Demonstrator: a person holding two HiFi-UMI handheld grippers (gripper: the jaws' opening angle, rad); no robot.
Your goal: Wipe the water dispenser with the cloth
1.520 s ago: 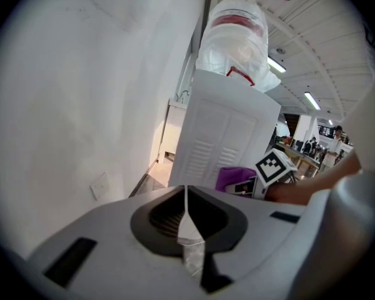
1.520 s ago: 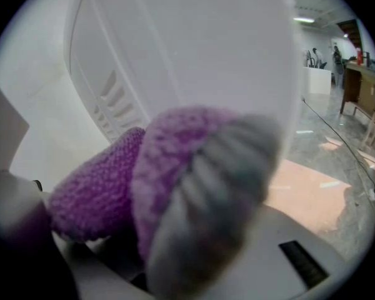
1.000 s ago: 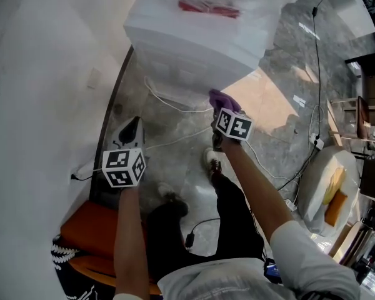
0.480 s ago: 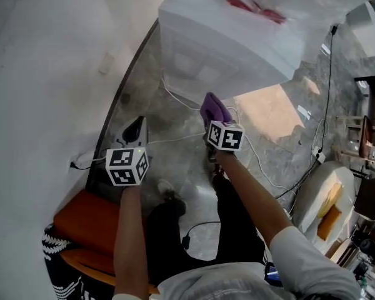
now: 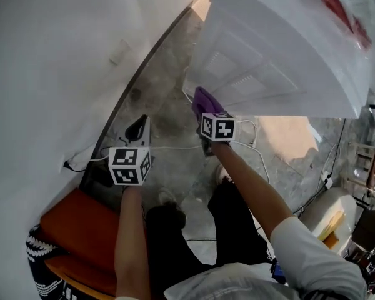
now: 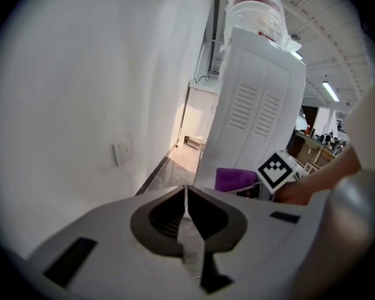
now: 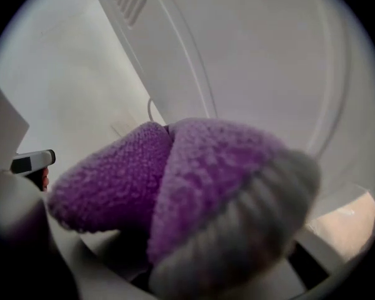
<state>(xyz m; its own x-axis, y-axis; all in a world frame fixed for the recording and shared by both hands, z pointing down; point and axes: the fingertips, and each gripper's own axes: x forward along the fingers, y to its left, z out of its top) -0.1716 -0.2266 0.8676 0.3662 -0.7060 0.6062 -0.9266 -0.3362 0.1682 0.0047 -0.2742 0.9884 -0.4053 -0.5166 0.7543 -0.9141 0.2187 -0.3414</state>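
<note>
Beside the water dispenser (image 5: 281, 55), the right gripper (image 5: 204, 114) clamps the purple cloth (image 5: 204, 99); the left gripper (image 6: 186, 206) is closed, empty.

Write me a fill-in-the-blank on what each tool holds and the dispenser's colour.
The right tool is shut on a ____ cloth.
The left tool has its jaws together, holding ____.
The water dispenser has a ____ casing.
Missing words: purple; nothing; white.
</note>
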